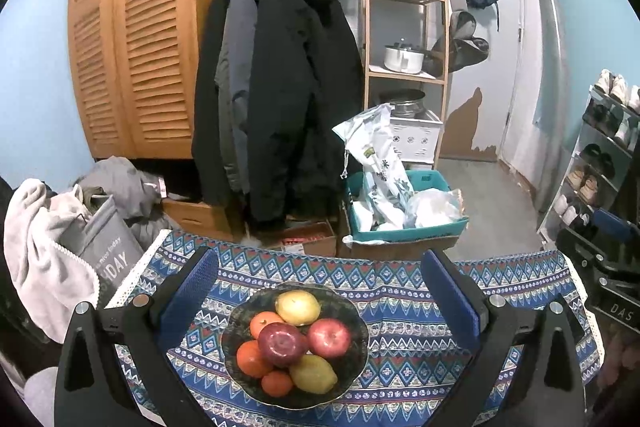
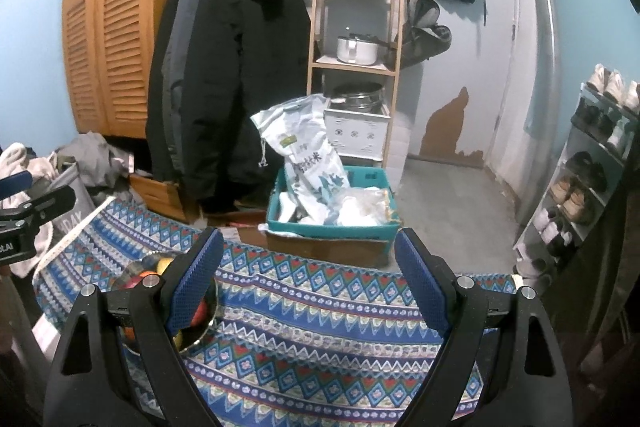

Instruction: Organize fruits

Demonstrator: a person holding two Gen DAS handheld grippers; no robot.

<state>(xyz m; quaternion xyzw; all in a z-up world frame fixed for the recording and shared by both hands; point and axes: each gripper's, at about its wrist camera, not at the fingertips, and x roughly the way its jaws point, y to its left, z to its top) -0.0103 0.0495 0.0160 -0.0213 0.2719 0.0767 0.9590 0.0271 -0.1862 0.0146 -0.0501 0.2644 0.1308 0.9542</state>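
Left tongs (image 1: pixel 318 301): wide open, holding nothing, hanging above the cloth.
Right tongs (image 2: pixel 308 281): wide open too, holding nothing.
Plate (image 1: pixel 240 367): dark, flat on the patterned cloth (image 1: pixel 420 367), straight ahead of the left tongs and just below them, in the gap between the two blue pads.
Fruit on the plate: dark red apple (image 1: pixel 282 343) on top in the middle; second red apple (image 1: pixel 329 338) touching it on the right; lemon (image 1: pixel 298 307) at the far side; second lemon (image 1: pixel 313 373) at the near side, long way slanting from near-right to far-left; oranges (image 1: pixel 253 358) along the left.
Plate from the right tongs: off to the left, mostly hidden behind the left pad (image 2: pixel 196 283); only the plate rim (image 2: pixel 124 277) and bits of fruit peek out.
Nearer tongs: the left, by a lot.
What the next move turns on: probably the dark red apple, sitting highest and right in the middle of the left gap, so a straight push down and forward should reach it.
Tricky bit: fruit packed tight and touching, so neighbours may roll.
Place for sorted fruit: bare cloth in front of the right tongs, maybe; cannot tell.
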